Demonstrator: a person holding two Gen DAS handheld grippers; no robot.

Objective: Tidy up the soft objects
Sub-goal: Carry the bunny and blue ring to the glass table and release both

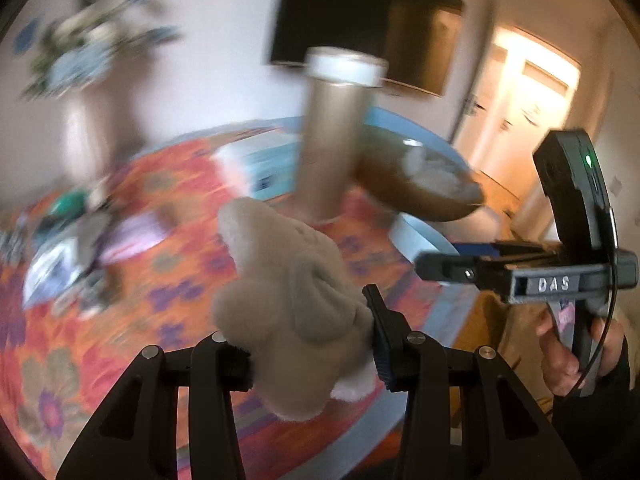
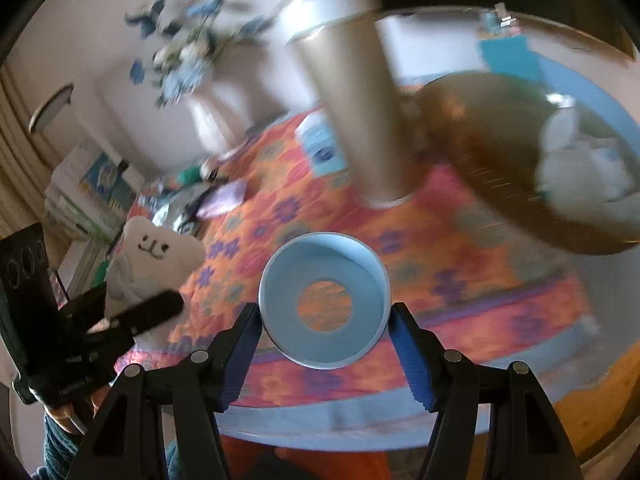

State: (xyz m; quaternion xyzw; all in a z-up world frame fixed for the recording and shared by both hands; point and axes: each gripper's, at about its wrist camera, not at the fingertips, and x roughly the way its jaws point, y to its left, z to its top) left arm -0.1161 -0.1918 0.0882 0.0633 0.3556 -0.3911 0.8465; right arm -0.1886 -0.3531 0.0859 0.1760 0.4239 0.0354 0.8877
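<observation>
Beige plush toy (image 1: 288, 300); pale blue ring (image 2: 324, 300); orange-pink tablecloth (image 2: 460, 272), purple flower pattern; gold cylinder (image 2: 356, 120), white cap; brown basket (image 2: 500, 168); blue-white flowers (image 2: 184, 52).

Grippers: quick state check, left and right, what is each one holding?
Left gripper: closed on the beige plush toy.
Right gripper: closed on the light blue ring, pads at its sides.

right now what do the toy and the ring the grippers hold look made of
Toy in the left gripper: plush fabric, beige, fuzzy nap, dents where pinched. Ring in the right gripper: smooth, matte light blue, keeps its round shape; perhaps foam or plastic, hard to tell.
</observation>
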